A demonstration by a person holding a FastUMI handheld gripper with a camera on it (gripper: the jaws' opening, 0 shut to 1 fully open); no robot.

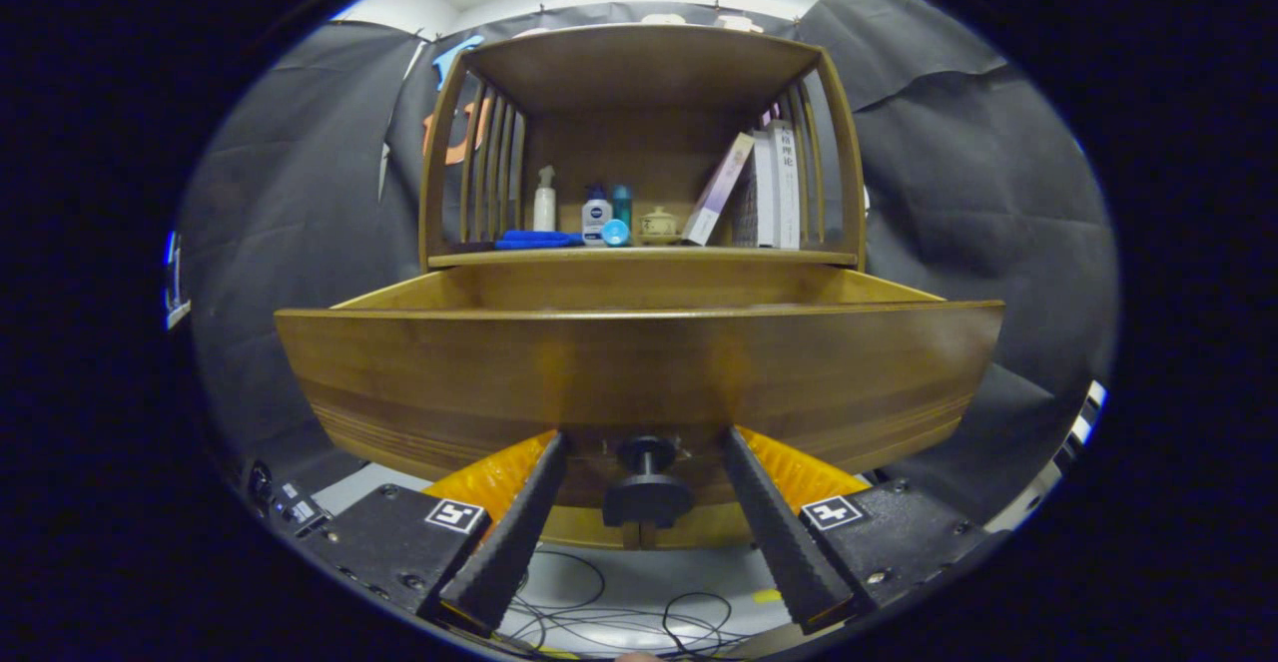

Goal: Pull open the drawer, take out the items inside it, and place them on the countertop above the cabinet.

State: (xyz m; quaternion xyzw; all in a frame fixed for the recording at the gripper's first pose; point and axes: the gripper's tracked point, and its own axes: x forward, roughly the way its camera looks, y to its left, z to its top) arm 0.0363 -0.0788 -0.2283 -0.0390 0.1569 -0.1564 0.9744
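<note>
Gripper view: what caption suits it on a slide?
Open tool straddling the knob of a pulled-out wooden drawer, below a stocked shelf.

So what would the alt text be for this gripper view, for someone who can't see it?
A wooden drawer stands pulled open, its dark knob between the fingers of an open claw, which do not press on it. Beyond, on the cabinet's countertop, stand bottles, a blue cloth and leaning books.

Down the spine of the white book (pixel 786 183) on the shelf (pixel 639 257) you can see printed Chinese characters, too small to read surely. A square black-and-white marker (pixel 456 515) sits beside each finger of your tongs (pixel 644 435), which stand open either side of the drawer knob (pixel 647 487).
</note>
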